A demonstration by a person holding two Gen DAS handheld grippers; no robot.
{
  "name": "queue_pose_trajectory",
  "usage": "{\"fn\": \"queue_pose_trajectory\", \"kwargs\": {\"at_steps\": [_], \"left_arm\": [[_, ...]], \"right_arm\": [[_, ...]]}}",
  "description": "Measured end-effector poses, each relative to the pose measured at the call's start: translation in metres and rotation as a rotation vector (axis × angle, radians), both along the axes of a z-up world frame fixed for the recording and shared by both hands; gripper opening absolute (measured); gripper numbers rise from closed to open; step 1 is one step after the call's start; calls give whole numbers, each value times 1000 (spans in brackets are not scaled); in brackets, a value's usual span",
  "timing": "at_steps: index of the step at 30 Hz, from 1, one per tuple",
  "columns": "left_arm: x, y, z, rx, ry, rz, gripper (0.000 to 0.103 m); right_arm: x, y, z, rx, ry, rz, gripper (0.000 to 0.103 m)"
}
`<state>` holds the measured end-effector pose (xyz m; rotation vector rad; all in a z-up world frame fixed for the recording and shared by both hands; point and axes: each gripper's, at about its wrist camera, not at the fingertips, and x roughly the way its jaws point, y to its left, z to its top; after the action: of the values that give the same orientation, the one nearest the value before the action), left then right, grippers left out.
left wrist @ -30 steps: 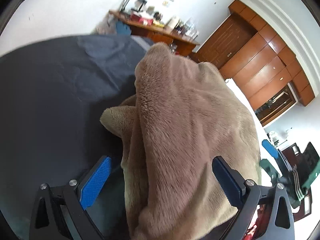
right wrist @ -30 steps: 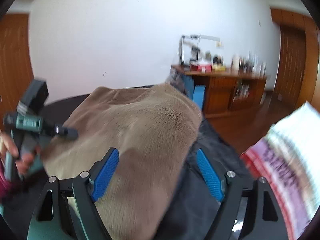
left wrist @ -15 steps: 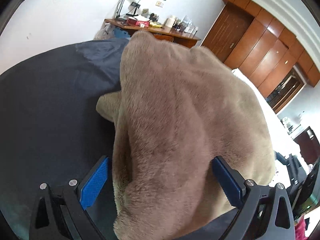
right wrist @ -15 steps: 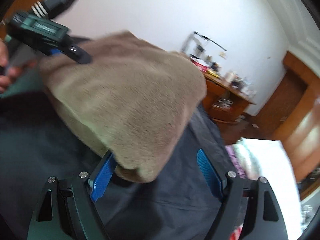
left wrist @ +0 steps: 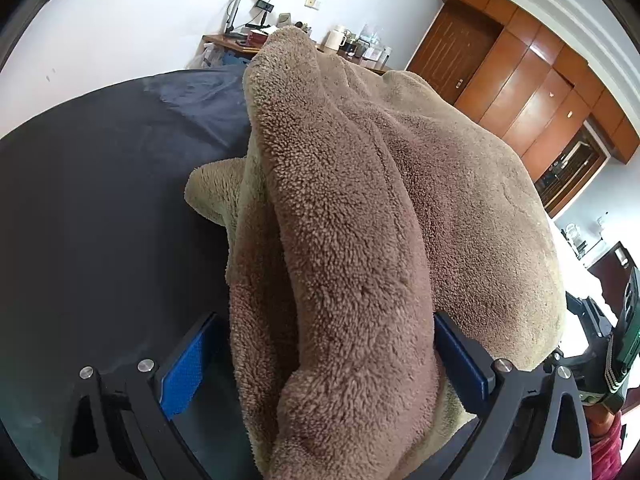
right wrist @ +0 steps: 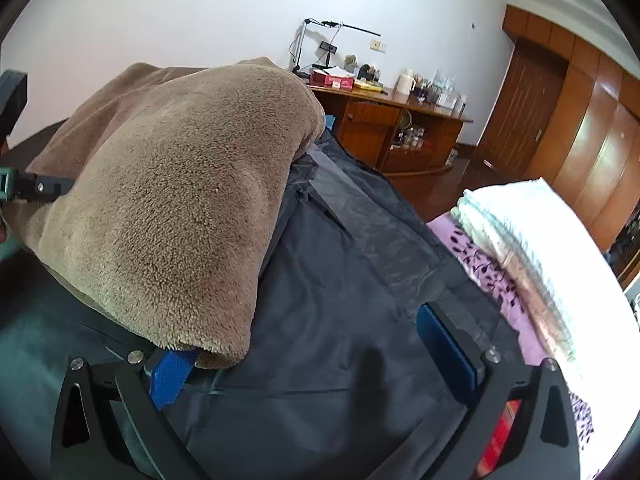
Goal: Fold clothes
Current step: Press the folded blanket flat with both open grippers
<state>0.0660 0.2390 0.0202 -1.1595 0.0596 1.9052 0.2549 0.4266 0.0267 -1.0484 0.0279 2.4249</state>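
- One brown fleece garment (left wrist: 360, 220), bunched and folded over itself, heaped on the dark cloth surface (left wrist: 92, 200); in the right wrist view the same fleece (right wrist: 176, 200) sits to the left, one corner drooping over the left blue pad (right wrist: 170, 376)
- Two grippers; left gripper (left wrist: 320, 364) with fingers spread wide, the fleece bulging up between the two blue pads and filling the gap; touching the right pad, a sliver of space by the left one; not pinched
- Right gripper (right wrist: 316, 348) likewise spread apart, nothing between the fingers but bare dark cloth (right wrist: 340, 280); seen again at the right edge of the left wrist view (left wrist: 608, 344)
- One stack of folded linen (right wrist: 520, 248) to the right of the dark cloth: white towel on top, purple patterned fabric below
- One wooden desk (right wrist: 404, 116) against the white wall, cluttered with a lamp arm (right wrist: 340, 28), a white jug (right wrist: 405, 80), bottles and boxes too small to count
- Wooden wardrobe doors (left wrist: 532, 92) along the right; fleece blocking most of the left view ahead
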Motion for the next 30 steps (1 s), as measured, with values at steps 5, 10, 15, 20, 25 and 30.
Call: {"fn": "queue_pose_trajectory", "kwargs": {"at_steps": [5,10,15,20,25,30], "left_arm": [[1,-10,8,-7,-17,39,103],[6,-13,22,-28,54,70,103],[17,-13,23,-29,109,82,103],[27,-12,12,-62,136,58,103],[35,-43,18,-43,87,57,103],[38,-48,19,-44,81,61,103]], "right_arm": [[11,-13,23,-7,84,87,102],[21,-28,50,-14,190,183,102],[-7,-43,61,0,232,181,102],[-42,-65,34,43,137,232,102],[-59,-75,5,128,13,197,102],[-59,-75,3,126,8,189,102]]}}
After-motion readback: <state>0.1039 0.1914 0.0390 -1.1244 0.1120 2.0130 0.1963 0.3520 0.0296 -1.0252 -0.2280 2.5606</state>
